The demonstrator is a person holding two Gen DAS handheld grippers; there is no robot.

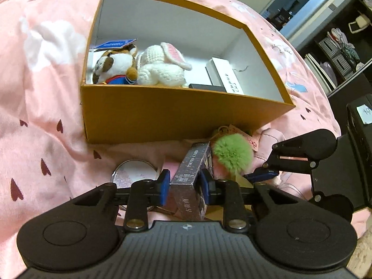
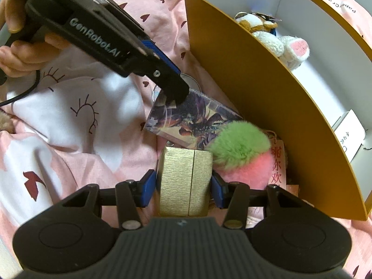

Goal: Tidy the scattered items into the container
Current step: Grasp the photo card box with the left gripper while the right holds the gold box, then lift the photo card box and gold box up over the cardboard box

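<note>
Pink bedspread (image 1: 41,107) with little dark hearts everywhere, orange box (image 1: 162,114) sitting on it, white inside, open top. Already in the box: a brown-and-white plush (image 1: 114,67) at about 9 o'clock, a white crochet bunny (image 1: 162,67) with pink ears right beside it, touching, and a white case (image 1: 223,74) with handwriting over at 3 o'clock, a flat dark thing just in front of it, can't tell what. Outside, hard against the near wall of the box, the leftover pile. Left gripper (image 1: 183,186) clamped on the photo card box (image 1: 193,174), blue pads pressed on both narrow sides, box tilted and poking up toward 12 o'clock. From the right wrist view, same card box (image 2: 193,118) lying at 12 o'clock of the pile, left gripper (image 2: 175,96) coming in from 10 o'clock with a hand (image 2: 21,46) on the grip. Right gripper (image 2: 184,186) closed on a gold textured box (image 2: 186,181), pads on both sides, box upright between them. Green-and-pink pompom (image 2: 239,153) at 2 o'clock of the gold box, touching it, red-lettered tag (image 2: 277,162) squeezed between pompom and orange wall. Round compact (image 1: 136,172) at 10 o'clock of the left gripper, half hidden behind a finger.
</note>
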